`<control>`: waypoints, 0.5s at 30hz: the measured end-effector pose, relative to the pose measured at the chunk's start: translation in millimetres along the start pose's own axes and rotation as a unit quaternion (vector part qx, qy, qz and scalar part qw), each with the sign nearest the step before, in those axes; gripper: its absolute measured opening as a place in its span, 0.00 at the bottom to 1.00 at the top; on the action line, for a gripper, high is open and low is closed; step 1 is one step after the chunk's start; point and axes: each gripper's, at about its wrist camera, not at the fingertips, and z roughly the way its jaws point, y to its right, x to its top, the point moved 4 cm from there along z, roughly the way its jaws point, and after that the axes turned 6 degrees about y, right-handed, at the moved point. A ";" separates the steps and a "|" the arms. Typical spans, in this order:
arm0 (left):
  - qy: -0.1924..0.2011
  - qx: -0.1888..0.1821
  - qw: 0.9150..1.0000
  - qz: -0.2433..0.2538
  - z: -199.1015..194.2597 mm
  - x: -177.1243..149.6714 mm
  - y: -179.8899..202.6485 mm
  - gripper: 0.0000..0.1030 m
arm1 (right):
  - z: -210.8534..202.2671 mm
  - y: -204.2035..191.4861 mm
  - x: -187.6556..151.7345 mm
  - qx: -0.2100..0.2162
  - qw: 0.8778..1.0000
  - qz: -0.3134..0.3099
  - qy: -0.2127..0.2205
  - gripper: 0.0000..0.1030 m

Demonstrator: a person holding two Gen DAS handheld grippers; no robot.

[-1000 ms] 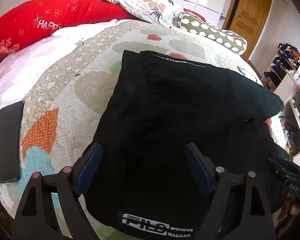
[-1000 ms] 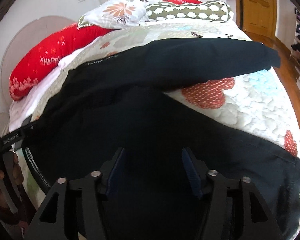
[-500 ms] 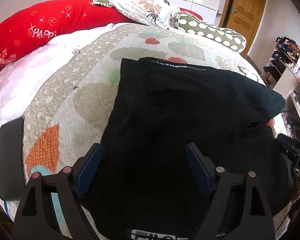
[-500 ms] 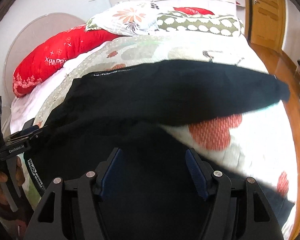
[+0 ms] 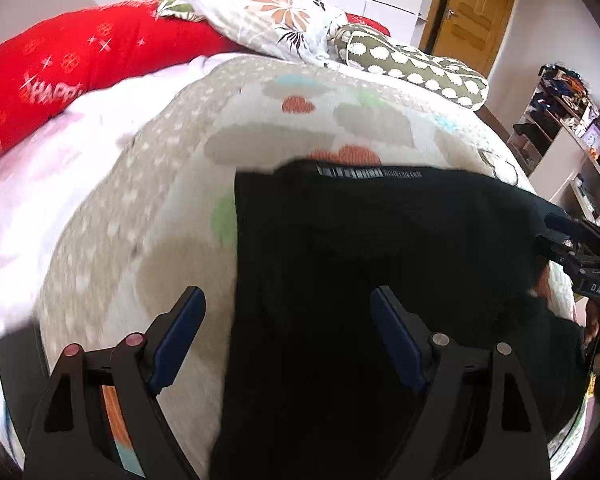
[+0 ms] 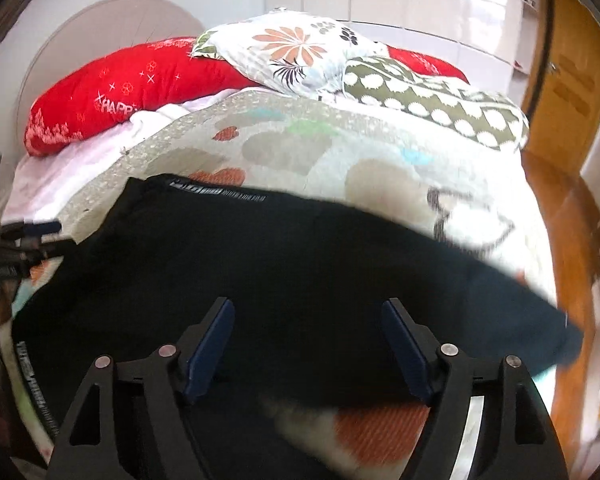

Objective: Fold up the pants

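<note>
Black pants [image 5: 380, 240] lie spread across a patterned quilt [image 5: 160, 200] on a bed, the waistband label toward the pillows. My left gripper [image 5: 288, 320] hovers open over their left edge, with one finger above the quilt, the other above the cloth, and nothing pinched. In the right wrist view the pants [image 6: 260, 260] fill the middle. My right gripper [image 6: 308, 340] hangs above them with its jaws opening and no cloth between the pads. Each gripper shows at the edge of the other's view: the right gripper [image 5: 580, 264] and the left gripper [image 6: 16, 240].
A red pillow [image 5: 80, 68], a floral pillow [image 5: 268, 12] and a green spotted pillow [image 5: 412, 68] lie at the head of the bed. A wooden door [image 5: 476, 12] and cluttered shelves [image 5: 560, 120] stand to the right. A dark flat object [image 5: 16, 360] lies at the bed's left edge.
Both grippers have shifted over the pants toward the pillows; the white logo has slid out of the left view. The right jaws stand wider than before.
</note>
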 end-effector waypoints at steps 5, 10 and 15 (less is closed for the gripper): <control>-0.029 -0.019 0.999 0.041 37.3 28.7 -2.7 0.83 | 42.2 10.5 25.4 0.013 0.999 -0.048 -0.019 0.77; -0.059 -0.043 0.993 0.093 73.8 47.3 1.3 0.83 | 82.7 18.0 43.3 0.032 0.996 -0.071 -0.037 0.79; -0.081 -0.058 0.984 0.146 105.3 61.6 10.3 0.83 | 120.2 12.9 51.5 0.069 0.991 -0.098 -0.060 0.79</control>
